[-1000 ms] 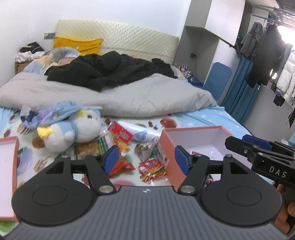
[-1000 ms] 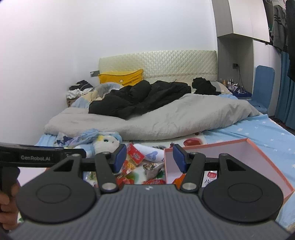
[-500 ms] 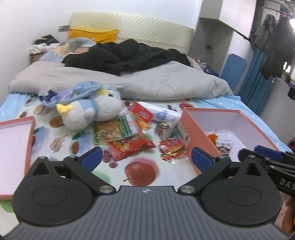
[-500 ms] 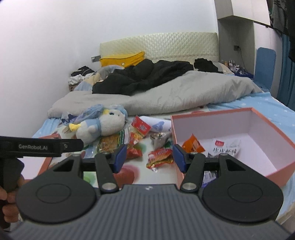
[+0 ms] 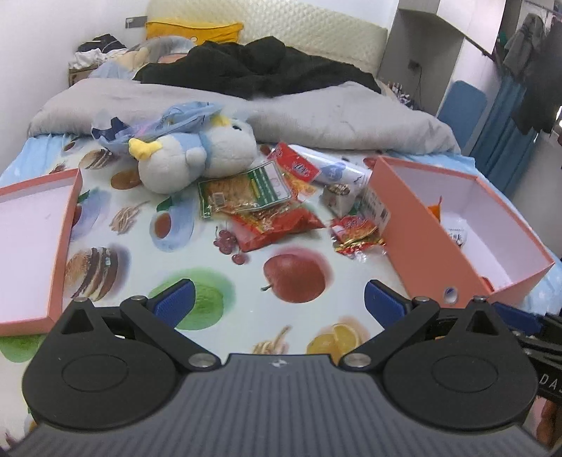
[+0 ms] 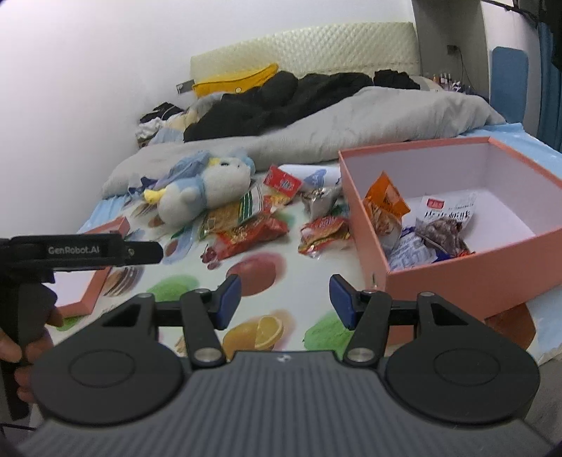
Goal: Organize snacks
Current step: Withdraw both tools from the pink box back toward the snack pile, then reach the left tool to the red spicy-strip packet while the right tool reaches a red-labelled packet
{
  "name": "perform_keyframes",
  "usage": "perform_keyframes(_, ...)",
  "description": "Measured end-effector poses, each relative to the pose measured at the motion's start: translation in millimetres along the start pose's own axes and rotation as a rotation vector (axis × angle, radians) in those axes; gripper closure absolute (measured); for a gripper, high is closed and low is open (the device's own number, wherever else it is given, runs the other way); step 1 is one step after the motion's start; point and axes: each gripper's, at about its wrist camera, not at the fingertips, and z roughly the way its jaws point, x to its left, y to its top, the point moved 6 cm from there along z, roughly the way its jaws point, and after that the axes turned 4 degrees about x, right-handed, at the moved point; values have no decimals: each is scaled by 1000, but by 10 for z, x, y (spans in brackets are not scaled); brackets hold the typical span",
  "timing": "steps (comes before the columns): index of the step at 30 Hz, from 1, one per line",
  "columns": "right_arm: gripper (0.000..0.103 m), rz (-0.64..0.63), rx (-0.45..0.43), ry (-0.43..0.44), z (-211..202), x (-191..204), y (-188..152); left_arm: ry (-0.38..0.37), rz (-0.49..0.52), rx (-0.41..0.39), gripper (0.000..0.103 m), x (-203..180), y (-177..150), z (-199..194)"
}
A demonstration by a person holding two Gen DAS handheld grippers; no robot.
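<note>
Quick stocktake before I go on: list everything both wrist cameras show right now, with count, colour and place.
open box: 1, salmon pink, right side of bed
snack packets in box: at least 3, orange, white, blue-white
box lid: 1, salmon pink, left side of bed
loose snack packets: about 6, mostly red, one green-edged, one silvery, between plush toy and box
white tube: 1, white-blue, behind packets
plush toy: 1, white-blue, yellow beak, behind packets
fruit-print sheet: 1, under everything
quilt: 1, grey, mid-bed
black clothing: pile, on quilt
pillow: 1, yellow, at headboard
left gripper: open, empty
right gripper: open, empty
</note>
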Motion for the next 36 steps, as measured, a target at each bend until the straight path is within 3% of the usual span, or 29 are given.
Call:
perform_keyframes(4,39,-25,-14,-33,61,65,16,0,-4,1,0,108,-1,92)
perform_keyframes(17,38,-168,31,-42,592,275,61,-60,41,28,0,287,157,711)
perform_keyframes(23,38,-181,73,52,955,282,205,-95,69,63,0,257,225,1113)
perform_keyframes(36,43,-281,99,-99,1916,128,467,-136,186,97,3,334,477,1962)
